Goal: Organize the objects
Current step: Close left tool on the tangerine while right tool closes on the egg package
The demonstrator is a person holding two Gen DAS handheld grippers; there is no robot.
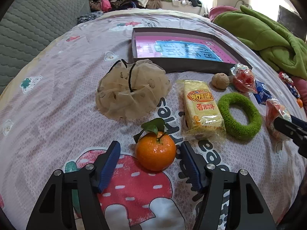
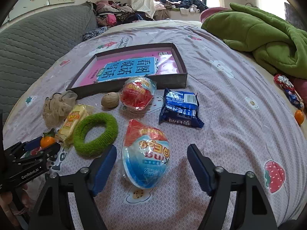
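My left gripper (image 1: 148,149) is open, its blue pads either side of an orange tangerine (image 1: 155,150) with green leaves on the bedsheet. My right gripper (image 2: 151,153) is open around a wrapped toy egg (image 2: 145,157) with a red top and blue-white bottom. Beyond lie a beige mesh scrunchie (image 1: 130,90), a yellow rice-cracker packet (image 1: 201,105), a green fuzzy ring (image 1: 239,114), a walnut (image 1: 220,80), a second red wrapped egg (image 2: 137,93) and a blue biscuit packet (image 2: 180,107). A shallow dark box (image 1: 184,67) holds a pink and blue book.
A green blanket (image 2: 259,32) is heaped at the right. A small orange fruit (image 2: 299,117) and wrapped sweets (image 2: 287,90) lie near the bed's right edge. A grey quilted headboard (image 1: 28,28) stands at the left, clothes piled behind.
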